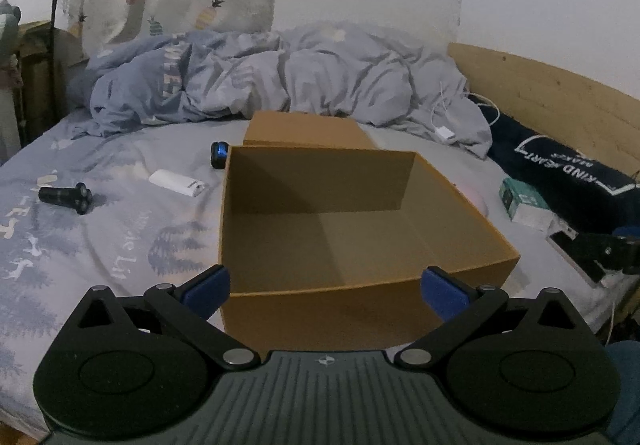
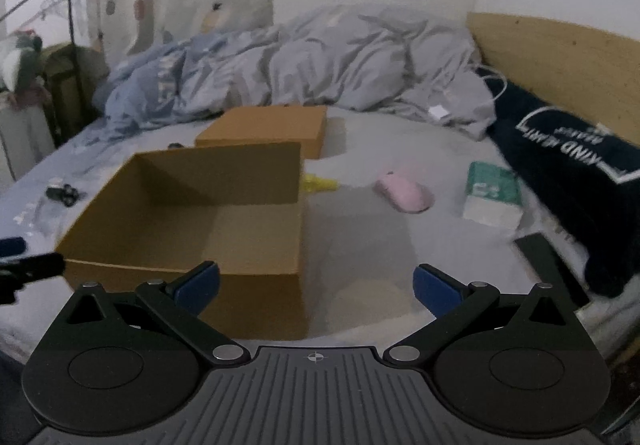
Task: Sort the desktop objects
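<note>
step: start, nothing sorted | left tongs [image 1: 325, 287] spread, empty, at box [image 1: 344, 229] near rim | right tongs [image 2: 316, 285] spread, empty | box empty mid-bed; mouse [image 2: 404, 191], carton [image 2: 494, 195] toward headboard side; shaver [image 1: 66, 197] opposite | next: likely reach for mouse

Open box [image 1: 360, 229] matt brown cardboard; duvet [image 1: 280, 77] crumpled cloth; headboard [image 1: 552, 93] pale wood; mouse [image 2: 404, 195] smooth pink plastic

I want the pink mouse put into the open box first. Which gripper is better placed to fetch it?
Probably the right gripper: it is open, and the pink mouse lies ahead of it on the bed, right of the open box. The left gripper faces the box, whose wall nearly hides the mouse.
</note>
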Motion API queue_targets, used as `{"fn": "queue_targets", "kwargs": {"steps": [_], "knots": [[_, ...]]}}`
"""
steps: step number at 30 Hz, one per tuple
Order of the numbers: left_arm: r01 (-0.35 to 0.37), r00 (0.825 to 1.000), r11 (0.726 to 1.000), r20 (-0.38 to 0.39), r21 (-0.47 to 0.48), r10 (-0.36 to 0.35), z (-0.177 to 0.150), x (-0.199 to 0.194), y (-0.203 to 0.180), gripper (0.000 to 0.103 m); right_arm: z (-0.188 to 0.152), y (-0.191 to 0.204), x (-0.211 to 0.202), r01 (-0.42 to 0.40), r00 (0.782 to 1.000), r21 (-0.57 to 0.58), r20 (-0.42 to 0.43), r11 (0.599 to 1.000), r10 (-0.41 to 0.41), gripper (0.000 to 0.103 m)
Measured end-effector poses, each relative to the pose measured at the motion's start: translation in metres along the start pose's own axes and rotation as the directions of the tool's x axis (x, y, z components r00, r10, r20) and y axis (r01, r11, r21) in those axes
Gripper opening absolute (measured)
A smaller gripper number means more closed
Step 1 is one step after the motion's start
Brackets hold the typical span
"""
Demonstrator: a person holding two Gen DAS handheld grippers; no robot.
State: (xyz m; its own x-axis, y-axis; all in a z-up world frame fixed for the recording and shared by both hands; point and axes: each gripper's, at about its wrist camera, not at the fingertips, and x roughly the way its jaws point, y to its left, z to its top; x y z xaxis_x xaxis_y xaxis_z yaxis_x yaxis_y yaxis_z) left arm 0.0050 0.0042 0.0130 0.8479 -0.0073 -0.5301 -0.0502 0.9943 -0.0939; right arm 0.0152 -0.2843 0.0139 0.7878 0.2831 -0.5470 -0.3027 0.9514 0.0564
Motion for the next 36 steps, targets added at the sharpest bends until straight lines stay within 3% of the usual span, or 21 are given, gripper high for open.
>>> {"fn": "queue_targets", "kwargs": {"steps": [9,14,22,36], "knots": [[0.009,0.999,1.000,0.049,-0.009,-0.009,0.018,-0.006,-0.005,0.103,0.019,-0.003,0.002,0.013,0.999,-0.038,0.044,0.999,-0.012,0.103],[0.003,0.997,1.000,0.075,-0.029,-0.001,0.030,-0.010,-0.001,0.103,0.046,-0.011,-0.003,-0.065,0.995,0.073,0.080,0.995,0.059,0.103],[-0.001,0.995,0.999,0.100,-0.050,0.006,0.047,-0.003,-0.003,0.103,0.078,-0.036,0.010,-0.089,0.991,0.139,0.113,0.986,0.073,0.103],[-0.010,0.996,0.997,0.085,-0.082,0.017,0.071,0.031,-0.013,0.103,0.099,-0.069,0.062,-0.033,0.996,0.123,0.088,0.992,0.022,0.103]]}}
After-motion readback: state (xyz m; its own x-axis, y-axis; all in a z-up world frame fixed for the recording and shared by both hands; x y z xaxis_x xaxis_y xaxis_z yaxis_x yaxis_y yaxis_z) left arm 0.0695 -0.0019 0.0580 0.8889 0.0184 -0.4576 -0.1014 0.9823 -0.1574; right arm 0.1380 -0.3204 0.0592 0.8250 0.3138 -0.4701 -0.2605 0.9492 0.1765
